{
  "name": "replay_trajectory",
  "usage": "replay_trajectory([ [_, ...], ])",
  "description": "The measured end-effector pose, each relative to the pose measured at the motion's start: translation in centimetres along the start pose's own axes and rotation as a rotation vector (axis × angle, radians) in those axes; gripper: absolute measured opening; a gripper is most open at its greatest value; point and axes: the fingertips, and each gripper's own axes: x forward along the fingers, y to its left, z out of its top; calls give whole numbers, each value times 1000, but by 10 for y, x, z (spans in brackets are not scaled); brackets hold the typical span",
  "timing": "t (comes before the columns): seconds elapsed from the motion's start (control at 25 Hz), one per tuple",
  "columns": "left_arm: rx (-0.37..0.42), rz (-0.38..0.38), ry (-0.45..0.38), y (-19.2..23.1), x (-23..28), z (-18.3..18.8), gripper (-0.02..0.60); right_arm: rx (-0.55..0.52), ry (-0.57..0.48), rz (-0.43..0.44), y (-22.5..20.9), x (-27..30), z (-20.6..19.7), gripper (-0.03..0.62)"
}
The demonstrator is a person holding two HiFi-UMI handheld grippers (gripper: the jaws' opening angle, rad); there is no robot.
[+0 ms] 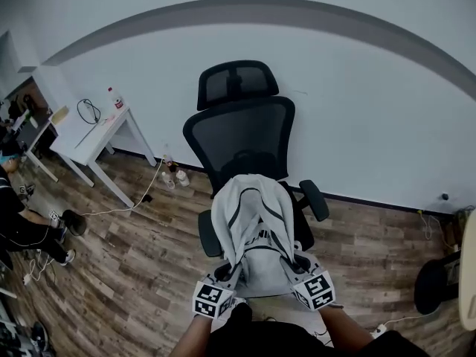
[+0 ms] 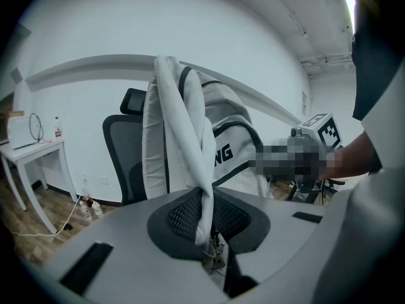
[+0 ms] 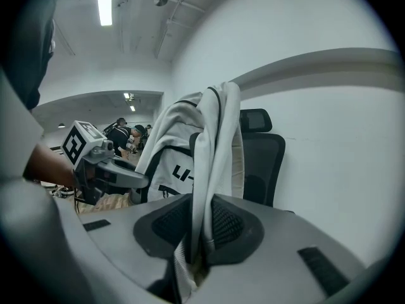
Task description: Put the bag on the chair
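- Head view: a white wall [image 1: 357, 110] with a grey band fills the frame from 9 round to 3 o'clock.
- Wood-plank floor [image 1: 149, 251] takes up the lower half.
- Black mesh chair [image 1: 239, 136] stands at centre with its back to the wall and its headrest at 12 o'clock.
- White bag [image 1: 253, 222] with dark trim hangs at 6 o'clock from the chair's backrest, between the chair and the person. It covers the seat from this view, and I cannot tell whether it touches the seat.
- White desk [image 1: 89, 143] stands at 9 o'clock from the chair, against the wall.
- Left tool [image 1: 227, 277] is at 7 o'clock from the bag. In the left gripper view the left tool [image 2: 212, 249] is clenched on a strap [image 2: 190, 138] that rises upright from between its jaws.
- Right tool [image 1: 291, 265] is at 5 o'clock from the bag. In the right gripper view the right tool [image 3: 193, 246] is clenched on the other strap, which stands up from its jaws, with the bag's body at 10 o'clock.
- Coiled cable [image 1: 89, 111] lies on the desk near the wall.
- Bottle [image 1: 116, 99] stands at 2 o'clock from the cable, on the desk's far corner.
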Motion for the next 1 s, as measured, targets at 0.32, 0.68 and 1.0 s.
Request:
replay_trajectory([
  [0.32,5,-49,25,55,36,19,51,31,28,-43,-22,55,21,91],
  [0.68,9,-88,30,106,69,27,51,58,63,-99,-41,105,26,92],
  [1.0,21,-72,49,137,107,39,51,54,71,-111,-82,139,29,92],
])
